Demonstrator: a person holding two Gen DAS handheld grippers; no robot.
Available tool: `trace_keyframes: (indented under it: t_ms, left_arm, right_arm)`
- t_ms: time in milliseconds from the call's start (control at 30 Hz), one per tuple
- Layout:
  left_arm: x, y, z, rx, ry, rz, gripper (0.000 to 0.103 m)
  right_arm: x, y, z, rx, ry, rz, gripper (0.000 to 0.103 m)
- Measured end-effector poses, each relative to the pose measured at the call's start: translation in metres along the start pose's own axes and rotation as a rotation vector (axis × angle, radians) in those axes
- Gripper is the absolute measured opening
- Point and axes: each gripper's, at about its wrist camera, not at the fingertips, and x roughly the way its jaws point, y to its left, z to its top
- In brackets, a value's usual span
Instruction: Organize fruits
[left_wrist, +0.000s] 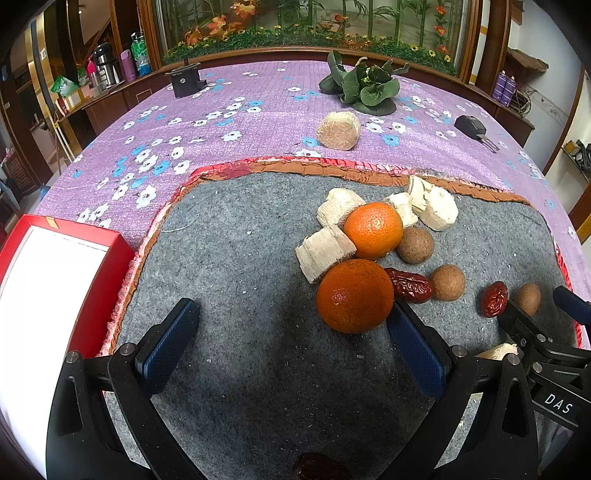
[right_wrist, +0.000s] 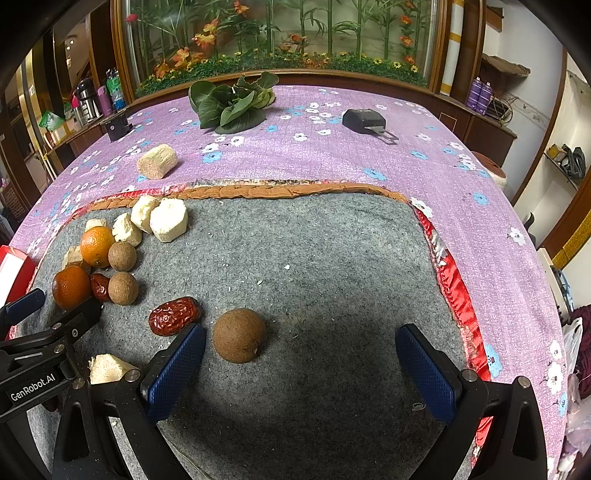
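On the grey felt mat (left_wrist: 240, 280) that covers the near part of the tabletop (left_wrist: 207, 122), the fruits lie in a loose cluster: two oranges, the nearer orange (left_wrist: 354, 295) and the farther orange (left_wrist: 373, 229), with red dates, small brown round fruits and pale cut chunks (left_wrist: 432, 203) around them. The left tongs (left_wrist: 291, 343) are spread wide and hold nothing; the right pad touches or nearly touches the nearer orange. The right tongs (right_wrist: 301, 363) are also spread and empty, with one brown round fruit (right_wrist: 239, 335) just inside the left pad and a red date (right_wrist: 173, 316) beside it. A red box (left_wrist: 55, 280) sits at the mat's left edge.
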Motion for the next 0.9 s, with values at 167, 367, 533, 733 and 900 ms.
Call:
trace_keyframes:
  t_ms: [167,367,533,733,900]
  left_arm:
    - [-0.0001,0.0,0.0,0.0,0.0,0.0,0.103]
    - [-0.0001,0.0002,0.0,0.0,0.0,0.0,0.103]
    - [-0.0001,0.0001,0.0001,0.0,0.0,0.0,0.103]
    - [-0.0002,0.0002,0.0,0.0,0.0,0.0,0.103]
    - [-0.0001,0.0003,0.0,0.0,0.0,0.0,0.103]
  right_arm:
    - [-0.0001,-0.0001,-0.0003,0.0,0.0,0.0,0.103]
    - [0.0002,0.0001,-0.0001,0.001,0.0,-0.001,0.103]
    - [0.0,0.0001,-0.0003,0.0,0.0,-0.002,0.103]
    - [-0.0003,0.0,-0.0002,0.0,0.0,-0.003,0.103]
    - [-0.0005,-0.0003,-0.0017,0.002,0.0,-0.003,0.103]
